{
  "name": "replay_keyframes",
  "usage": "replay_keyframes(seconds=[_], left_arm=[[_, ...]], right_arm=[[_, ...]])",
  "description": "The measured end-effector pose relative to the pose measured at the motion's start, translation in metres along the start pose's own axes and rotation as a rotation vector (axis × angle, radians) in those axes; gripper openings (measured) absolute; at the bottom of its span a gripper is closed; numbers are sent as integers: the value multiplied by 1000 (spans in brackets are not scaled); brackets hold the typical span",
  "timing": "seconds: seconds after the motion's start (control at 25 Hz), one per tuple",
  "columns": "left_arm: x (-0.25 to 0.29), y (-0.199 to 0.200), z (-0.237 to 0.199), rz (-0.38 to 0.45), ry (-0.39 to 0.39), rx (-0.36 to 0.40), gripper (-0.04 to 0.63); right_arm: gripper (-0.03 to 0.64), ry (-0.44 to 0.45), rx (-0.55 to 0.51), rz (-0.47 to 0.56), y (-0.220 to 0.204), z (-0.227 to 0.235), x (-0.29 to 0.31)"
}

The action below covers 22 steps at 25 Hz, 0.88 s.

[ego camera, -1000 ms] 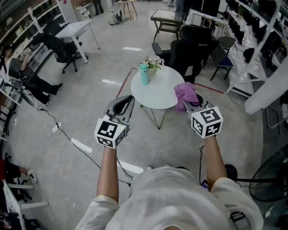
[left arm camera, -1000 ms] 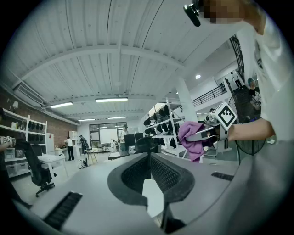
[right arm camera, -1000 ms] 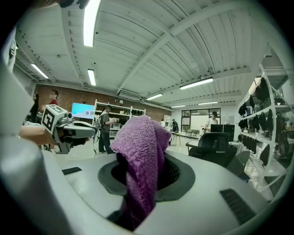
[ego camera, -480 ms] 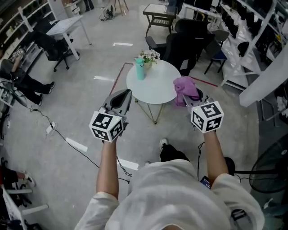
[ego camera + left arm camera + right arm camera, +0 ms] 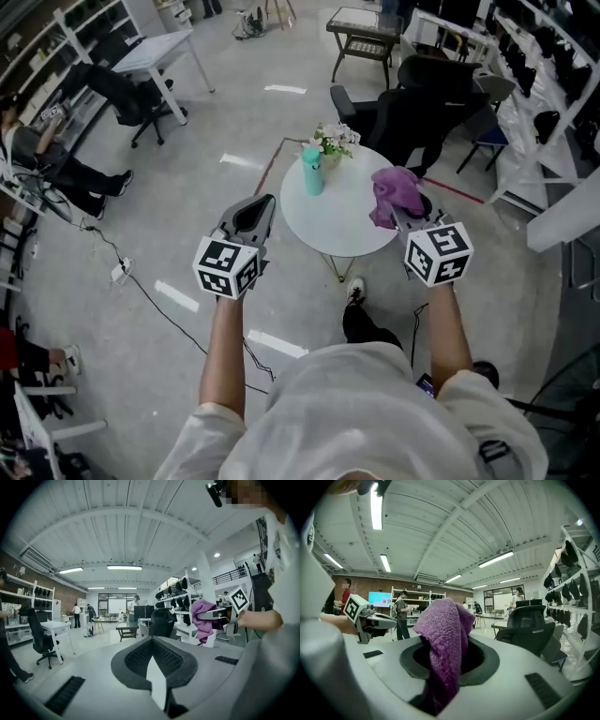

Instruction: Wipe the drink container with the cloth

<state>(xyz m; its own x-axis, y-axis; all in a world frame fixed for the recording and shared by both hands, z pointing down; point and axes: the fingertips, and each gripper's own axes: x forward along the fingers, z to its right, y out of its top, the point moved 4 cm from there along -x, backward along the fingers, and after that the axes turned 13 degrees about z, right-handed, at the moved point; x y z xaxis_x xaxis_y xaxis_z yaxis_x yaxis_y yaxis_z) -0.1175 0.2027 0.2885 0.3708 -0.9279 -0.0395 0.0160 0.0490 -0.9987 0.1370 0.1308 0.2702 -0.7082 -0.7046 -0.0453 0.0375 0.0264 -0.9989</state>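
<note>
A teal drink container (image 5: 312,172) stands upright at the far left of a round white table (image 5: 342,230), beside a small flower pot (image 5: 330,142). My right gripper (image 5: 400,214) is shut on a purple cloth (image 5: 393,194), which hangs over the table's right edge. In the right gripper view the cloth (image 5: 444,637) drapes out of the jaws and covers them. My left gripper (image 5: 261,208) is shut and empty, in the air left of the table and short of the container. The left gripper view shows its jaws (image 5: 153,645) pressed together and the cloth (image 5: 203,617) off to the right.
A black office chair (image 5: 427,98) stands just behind the table, with shelving (image 5: 553,84) on the right. A white desk (image 5: 161,52) and a seated person (image 5: 56,164) are at the left. A cable (image 5: 141,281) runs across the floor. A foot (image 5: 354,292) shows by the table legs.
Both grippers have moved forward toward the table, which now lies closer and larger in the head view. The cloth stays in the right gripper; the left stays shut and empty.
</note>
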Motion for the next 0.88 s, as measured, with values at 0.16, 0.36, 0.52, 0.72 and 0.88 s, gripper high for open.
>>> replay_keyframes(seconds=[0.16,0.36,0.52,0.72,0.88], left_arm=[[78,-12,-24,-30,8,-3,18],[162,-31,-44,-104,11,-26,19],[208,-54,-64,-146,-1,-56,20],[242,-93,-74,-250,-83,-57,183],[259,-143,-77,-382,-234,-31,304]], right_arm=[[106,38,16,-19,-11,57,63],[104,116,33,-77,-28,106,122],[106,162,76,-115,-50,125,162],[106,179,127,-168,-78,143,191],[106,158,179,-208,-105,147,203]])
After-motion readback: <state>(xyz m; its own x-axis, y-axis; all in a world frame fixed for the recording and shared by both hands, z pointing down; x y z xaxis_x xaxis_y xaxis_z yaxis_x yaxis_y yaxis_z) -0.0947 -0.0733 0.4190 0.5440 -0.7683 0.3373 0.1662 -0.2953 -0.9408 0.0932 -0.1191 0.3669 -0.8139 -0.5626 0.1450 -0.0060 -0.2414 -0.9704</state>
